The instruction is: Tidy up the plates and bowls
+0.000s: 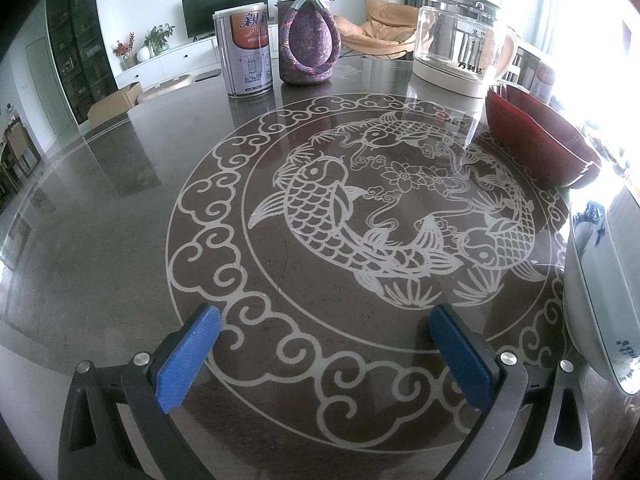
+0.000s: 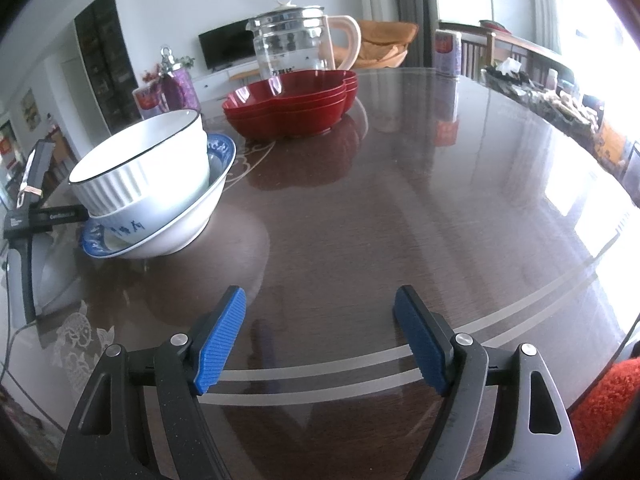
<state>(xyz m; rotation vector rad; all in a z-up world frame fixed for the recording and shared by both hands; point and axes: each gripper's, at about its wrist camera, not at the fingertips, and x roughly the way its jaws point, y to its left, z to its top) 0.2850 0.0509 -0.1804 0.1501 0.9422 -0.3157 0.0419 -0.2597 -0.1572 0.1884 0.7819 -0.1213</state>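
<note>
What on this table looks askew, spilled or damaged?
Only one thing: the white ribbed bowl sits tilted inside the blue-patterned bowl, leaning on its far rim rather than nesting flat. The red dishes are stacked evenly. No spill or crack shows. Both the left gripper and the right gripper are open and empty.

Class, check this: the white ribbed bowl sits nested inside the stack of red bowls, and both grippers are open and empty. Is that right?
Not quite. In the right wrist view the ribbed bowl sits inside the blue-patterned bowl, apart from the red bowls. The rest holds: the left gripper and right gripper are open and empty.
</note>
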